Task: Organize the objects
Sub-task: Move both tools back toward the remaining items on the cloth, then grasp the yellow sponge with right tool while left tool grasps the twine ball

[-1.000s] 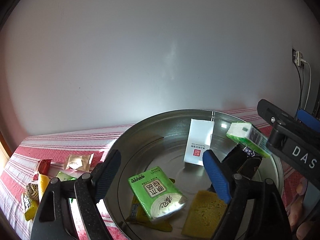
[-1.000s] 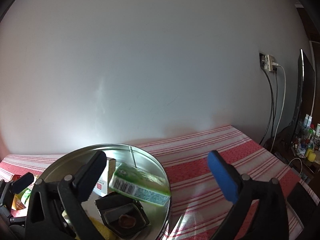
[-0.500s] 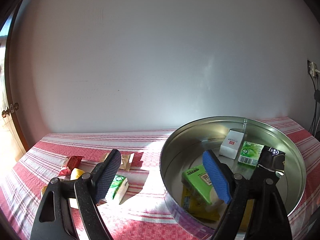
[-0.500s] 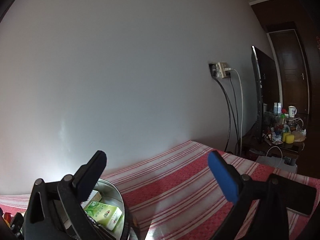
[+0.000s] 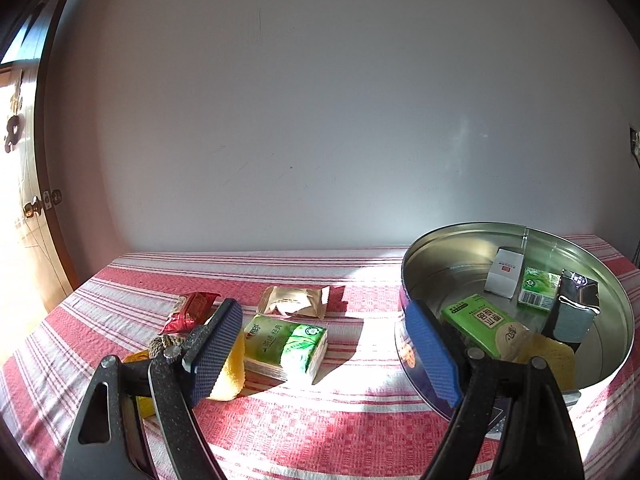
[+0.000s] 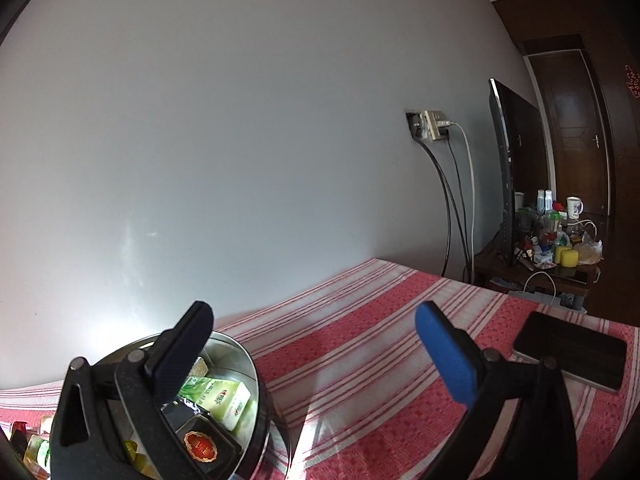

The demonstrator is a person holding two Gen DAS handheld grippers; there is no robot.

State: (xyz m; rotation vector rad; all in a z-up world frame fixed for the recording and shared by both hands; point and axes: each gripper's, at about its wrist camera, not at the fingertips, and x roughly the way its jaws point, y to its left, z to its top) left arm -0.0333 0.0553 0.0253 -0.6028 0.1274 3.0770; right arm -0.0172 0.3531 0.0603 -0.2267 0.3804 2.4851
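My left gripper [image 5: 324,352] is open and empty, low over the red striped cloth. A green tissue pack [image 5: 286,342] lies on the cloth between its fingers, close to the left finger [image 5: 216,348]. Behind it lie a gold packet [image 5: 294,300] and a red packet [image 5: 192,310]. The round metal tin [image 5: 440,240] stands to the right, holding another green tissue pack [image 5: 480,320], a white box [image 5: 505,278], a small green box [image 5: 538,288], a dark box [image 5: 576,308] and a yellow sponge [image 5: 548,360]. My right gripper [image 6: 314,354] is open and empty, right of the tin [image 6: 256,380].
A yellow item [image 5: 230,372] sits under the left finger. A dark phone [image 6: 572,350] lies on the cloth at the right. A wall runs along the table's far edge, with a socket and cables [image 6: 432,130]. A television [image 6: 508,184] and a cluttered side table [image 6: 560,240] stand beyond.
The small green box went from beside my right gripper down into the tin. My left gripper swung left from over the tin to the loose packs. My right gripper swung right, away from the tin.
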